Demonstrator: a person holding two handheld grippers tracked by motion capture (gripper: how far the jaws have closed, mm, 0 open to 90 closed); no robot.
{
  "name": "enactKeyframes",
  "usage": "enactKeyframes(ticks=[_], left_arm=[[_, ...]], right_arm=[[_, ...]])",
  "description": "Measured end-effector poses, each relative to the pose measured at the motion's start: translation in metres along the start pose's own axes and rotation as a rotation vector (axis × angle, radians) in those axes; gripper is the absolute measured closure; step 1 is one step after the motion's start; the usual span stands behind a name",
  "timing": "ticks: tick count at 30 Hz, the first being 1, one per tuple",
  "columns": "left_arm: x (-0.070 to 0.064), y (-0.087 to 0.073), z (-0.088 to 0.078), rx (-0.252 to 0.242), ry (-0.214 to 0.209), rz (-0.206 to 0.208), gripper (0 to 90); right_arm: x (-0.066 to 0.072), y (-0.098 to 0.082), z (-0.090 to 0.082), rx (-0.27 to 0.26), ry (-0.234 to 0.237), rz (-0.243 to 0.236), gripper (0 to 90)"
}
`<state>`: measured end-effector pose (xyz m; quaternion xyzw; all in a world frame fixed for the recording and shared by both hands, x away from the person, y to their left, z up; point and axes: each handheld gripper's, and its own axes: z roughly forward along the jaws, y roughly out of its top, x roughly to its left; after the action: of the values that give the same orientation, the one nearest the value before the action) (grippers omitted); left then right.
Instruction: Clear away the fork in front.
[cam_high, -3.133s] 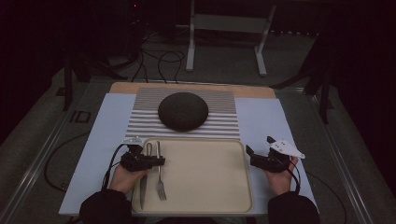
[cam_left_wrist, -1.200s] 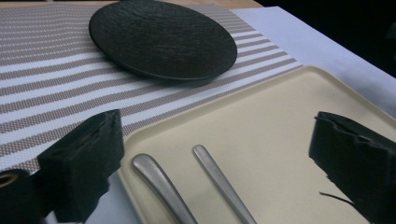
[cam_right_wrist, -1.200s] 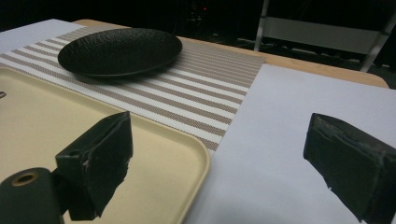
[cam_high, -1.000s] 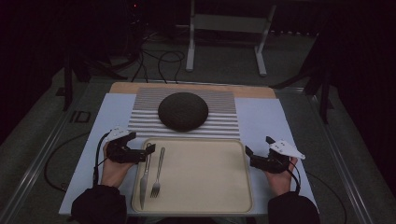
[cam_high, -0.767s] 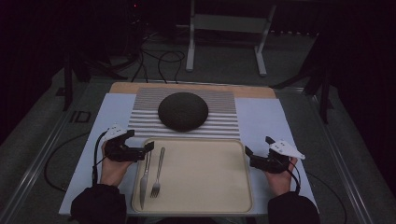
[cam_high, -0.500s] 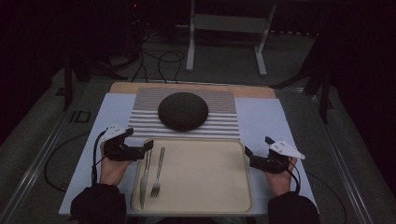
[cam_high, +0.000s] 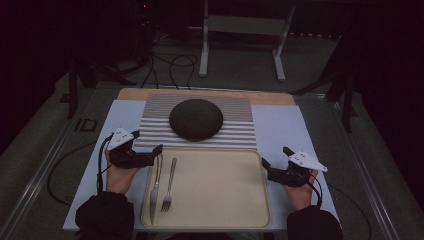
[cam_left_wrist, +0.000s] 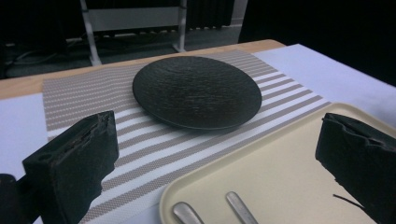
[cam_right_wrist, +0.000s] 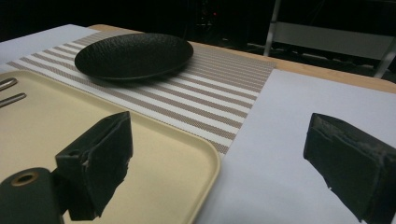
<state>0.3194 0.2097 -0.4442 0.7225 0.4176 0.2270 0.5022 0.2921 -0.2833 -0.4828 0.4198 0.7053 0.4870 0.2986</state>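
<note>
The knife (cam_high: 155, 184) and fork (cam_high: 169, 186) lie side by side along the left edge of the tray (cam_high: 220, 200), handles pointing toward the plate (cam_high: 195, 119), the knife on the outer side, and nothing grips either. The left gripper (cam_high: 150, 154) hovers at the tray's far-left corner, just above the knife's handle end, its jaws spread wide with nothing between them. The right gripper (cam_high: 267, 167) sits at the tray's right edge, jaws likewise wide apart and empty, while the plate rests on the striped mat (cam_high: 240, 132) just beyond the tray.
</note>
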Motion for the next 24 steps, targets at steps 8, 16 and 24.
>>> enactKeyframes(ticks=[8,16,24], left_arm=[[0.001,0.004,0.002,-0.023,0.017,0.025,0.1],[0.005,0.009,0.006,-0.022,0.032,0.048,0.2],[0.008,0.014,0.012,-0.024,0.064,0.060,0.0]], right_arm=[[0.003,-0.003,-0.003,-0.006,0.007,-0.009,8.5],[0.003,-0.005,-0.002,-0.001,0.005,-0.013,8.5],[0.003,-0.005,-0.001,-0.001,0.002,-0.005,8.5]])
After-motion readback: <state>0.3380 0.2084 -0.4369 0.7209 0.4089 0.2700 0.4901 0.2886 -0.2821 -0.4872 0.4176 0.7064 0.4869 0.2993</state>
